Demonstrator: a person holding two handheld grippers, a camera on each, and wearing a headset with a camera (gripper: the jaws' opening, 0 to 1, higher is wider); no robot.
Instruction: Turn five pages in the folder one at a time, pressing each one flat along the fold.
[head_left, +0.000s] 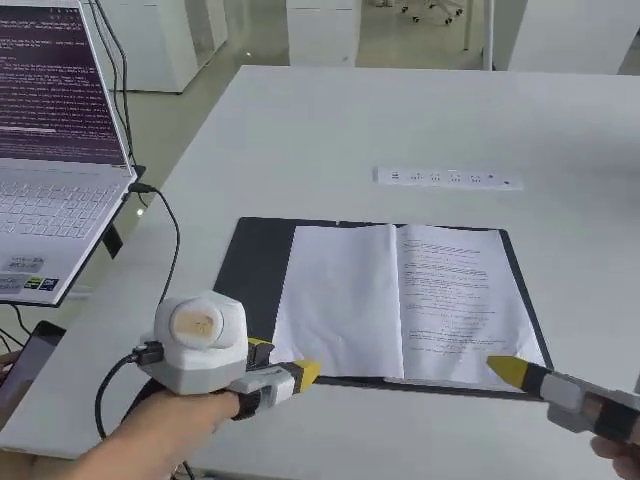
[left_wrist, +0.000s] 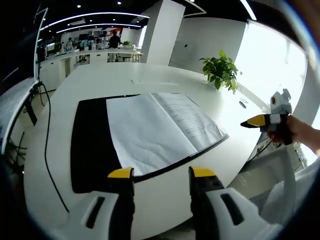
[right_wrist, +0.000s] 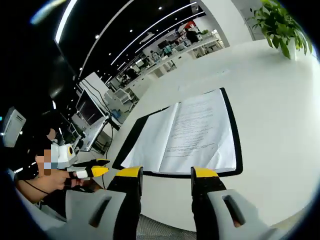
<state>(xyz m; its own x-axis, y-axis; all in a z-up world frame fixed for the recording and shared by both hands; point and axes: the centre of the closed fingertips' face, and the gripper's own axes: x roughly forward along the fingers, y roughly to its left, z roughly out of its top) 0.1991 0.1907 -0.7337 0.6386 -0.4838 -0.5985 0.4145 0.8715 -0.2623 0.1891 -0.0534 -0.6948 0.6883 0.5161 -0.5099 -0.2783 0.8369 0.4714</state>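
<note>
Room and surface: we log a broad white table (head_left: 400, 110) in an open-plan office, with white cabinets behind it and more desks farther off in the gripper views.

Item one, the folder (head_left: 255, 265): it lies open and flat on the table, with its near edge close to the table's near edge. Its black cover shows as a wide strip on the left. A blank page (head_left: 335, 300) lies left of the fold and a printed page (head_left: 455, 300) right of it. Bare table top runs beyond the folder's far edge and along its right side.

Item two, the left gripper (head_left: 285, 362): it sits just off the folder's near-left corner, jaws parted with nothing between them.

Item three, the right gripper (head_left: 515, 372): its tip is at the folder's near-right corner, and we cannot tell whether it touches. Its own view shows the jaws apart and empty.

Surroundings: a white power strip (head_left: 447, 178) lies beyond the far edge, apart from the folder. An open laptop (head_left: 50, 150) stands well to the left. Its black cable (head_left: 170, 230) trails down beside the folder's left edge. A potted plant (left_wrist: 220, 70) stands past the table's far side.
</note>
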